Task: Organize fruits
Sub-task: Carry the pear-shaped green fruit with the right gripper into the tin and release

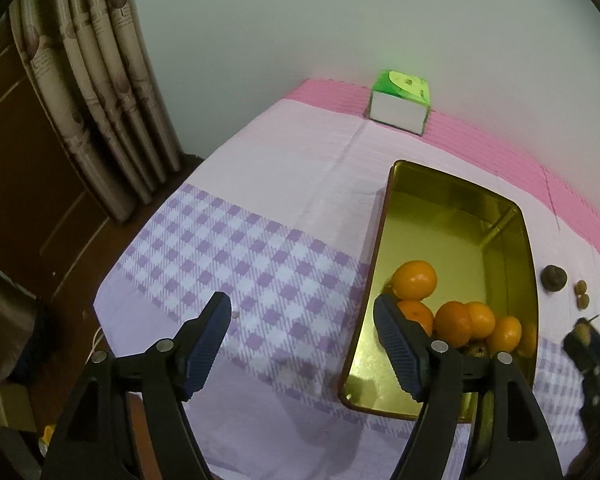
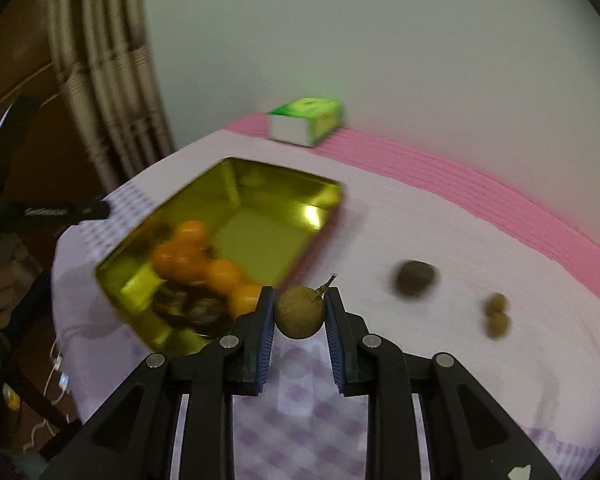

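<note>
Oranges (image 1: 452, 312) fill gold tin (image 1: 452, 216); right gripper (image 2: 299, 312) pinches longan (image 2: 299, 312); left gripper (image 1: 302, 344) gapes empty.

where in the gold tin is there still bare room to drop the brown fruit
The far half of the gold metal tin is bare, bordered by its far walls. The near end is crowded with oranges. The right gripper holds the small round brown fruit.

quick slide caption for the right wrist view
Right gripper clamps a small brown fruit beside the gold tin of oranges.
</note>
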